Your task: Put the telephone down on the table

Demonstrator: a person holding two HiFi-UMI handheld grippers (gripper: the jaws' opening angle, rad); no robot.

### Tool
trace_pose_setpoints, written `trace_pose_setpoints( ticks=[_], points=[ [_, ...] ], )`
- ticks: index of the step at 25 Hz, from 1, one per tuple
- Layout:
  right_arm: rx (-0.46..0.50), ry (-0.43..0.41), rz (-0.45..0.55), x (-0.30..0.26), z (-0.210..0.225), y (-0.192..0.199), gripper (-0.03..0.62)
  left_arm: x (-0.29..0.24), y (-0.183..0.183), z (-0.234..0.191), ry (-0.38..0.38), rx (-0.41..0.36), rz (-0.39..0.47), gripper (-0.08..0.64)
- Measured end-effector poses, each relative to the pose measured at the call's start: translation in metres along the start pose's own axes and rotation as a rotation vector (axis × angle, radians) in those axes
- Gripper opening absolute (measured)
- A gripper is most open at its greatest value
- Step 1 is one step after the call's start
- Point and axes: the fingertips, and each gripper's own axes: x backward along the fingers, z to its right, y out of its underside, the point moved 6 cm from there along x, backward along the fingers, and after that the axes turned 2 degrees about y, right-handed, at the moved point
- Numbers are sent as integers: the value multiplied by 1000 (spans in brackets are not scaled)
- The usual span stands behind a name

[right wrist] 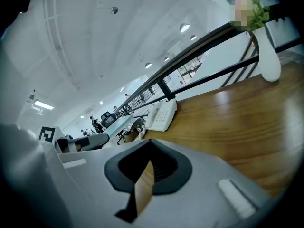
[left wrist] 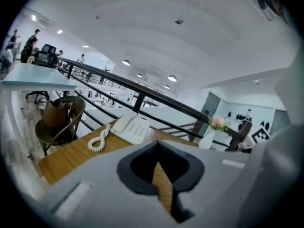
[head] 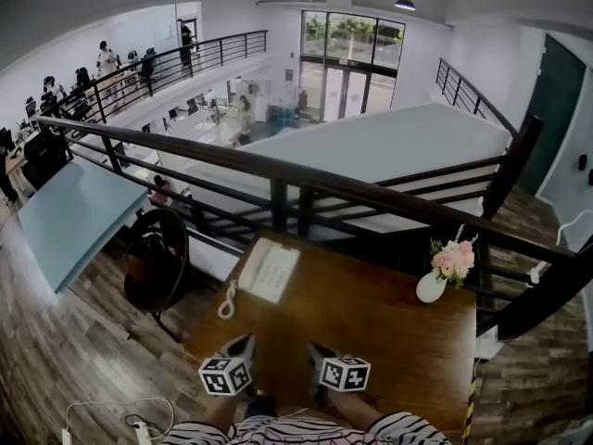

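A white telephone lies flat at the far left corner of the wooden table, its handset on the cradle. Its coiled cord trails over the table's left edge. My left gripper and right gripper hover side by side near the front edge, well short of the phone. Both are shut with nothing between the jaws. The left gripper view shows its closed jaws pointing toward the telephone and cord. From the right gripper the telephone lies far ahead.
A white vase of pink flowers stands at the table's far right corner. A dark railing runs just behind the table over an open drop. A wicker chair with a brown bag sits left of the table.
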Motion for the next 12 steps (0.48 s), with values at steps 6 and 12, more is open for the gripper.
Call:
trace_pose_setpoints(
  ticks=[6, 12],
  points=[
    [-3, -13, -3, 29, 1, 22, -2, 29, 27, 18, -21, 8, 1, 2],
    [13, -18, -2, 55, 1, 40, -2, 52, 52, 35, -30, 14, -3, 2]
  ],
)
